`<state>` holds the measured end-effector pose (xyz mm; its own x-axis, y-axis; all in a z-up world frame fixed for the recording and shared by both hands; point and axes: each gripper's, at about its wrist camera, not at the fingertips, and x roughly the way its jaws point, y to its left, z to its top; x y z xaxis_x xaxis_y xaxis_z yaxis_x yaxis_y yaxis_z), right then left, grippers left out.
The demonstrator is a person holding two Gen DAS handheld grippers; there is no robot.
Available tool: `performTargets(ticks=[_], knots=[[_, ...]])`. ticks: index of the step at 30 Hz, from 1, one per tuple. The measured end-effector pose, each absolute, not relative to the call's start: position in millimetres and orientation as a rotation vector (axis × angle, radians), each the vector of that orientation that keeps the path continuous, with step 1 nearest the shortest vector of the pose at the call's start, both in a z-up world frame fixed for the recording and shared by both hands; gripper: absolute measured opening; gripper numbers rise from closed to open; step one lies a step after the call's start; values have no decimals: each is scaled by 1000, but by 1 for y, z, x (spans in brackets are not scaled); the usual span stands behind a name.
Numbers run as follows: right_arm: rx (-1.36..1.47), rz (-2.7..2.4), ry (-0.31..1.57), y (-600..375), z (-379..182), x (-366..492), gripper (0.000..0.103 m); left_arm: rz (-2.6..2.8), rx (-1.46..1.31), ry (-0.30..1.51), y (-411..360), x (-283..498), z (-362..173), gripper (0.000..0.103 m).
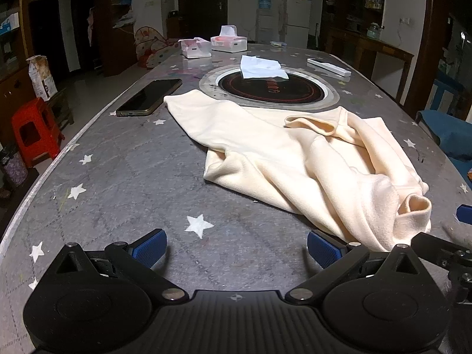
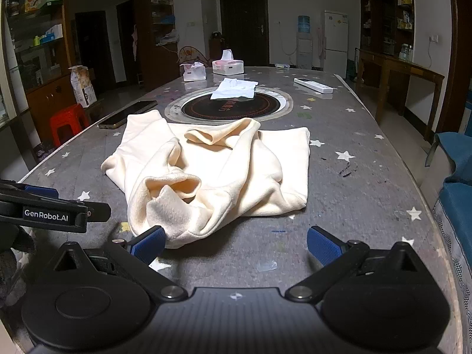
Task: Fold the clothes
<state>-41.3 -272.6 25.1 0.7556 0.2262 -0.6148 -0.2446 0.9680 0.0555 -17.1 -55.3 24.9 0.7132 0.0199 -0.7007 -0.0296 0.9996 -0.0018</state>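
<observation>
A cream sweatshirt (image 1: pixel 283 153) lies crumpled on the grey star-patterned table (image 1: pixel 132 171), its sleeves bunched over the body. It also shows in the right wrist view (image 2: pixel 218 171). My left gripper (image 1: pixel 236 247) is open and empty, low over the table, with the garment's near cuff just beyond its right finger. My right gripper (image 2: pixel 236 244) is open and empty, its left finger (image 2: pixel 149 243) close to the garment's near edge. The left gripper's body (image 2: pixel 50 209) shows at the left of the right wrist view.
A phone (image 1: pixel 149 97) lies left of the sweatshirt. A round induction cooktop (image 1: pixel 271 88) with a white cloth (image 1: pixel 261 67) on it sits behind it. Tissue boxes (image 1: pixel 228 41) and a white remote (image 1: pixel 329 67) are farther back. A red stool (image 1: pixel 34 131) stands left of the table, a blue seat (image 2: pixel 457 177) right.
</observation>
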Motion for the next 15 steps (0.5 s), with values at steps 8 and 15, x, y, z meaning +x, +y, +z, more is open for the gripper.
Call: performTargets(ticks=[8, 15], knots=[[-34, 261, 666, -271, 26, -37, 103, 22, -11, 770, -56, -13, 27, 103], [-33, 269, 669, -270, 28, -31, 103, 19, -10, 757, -56, -6, 31, 103]])
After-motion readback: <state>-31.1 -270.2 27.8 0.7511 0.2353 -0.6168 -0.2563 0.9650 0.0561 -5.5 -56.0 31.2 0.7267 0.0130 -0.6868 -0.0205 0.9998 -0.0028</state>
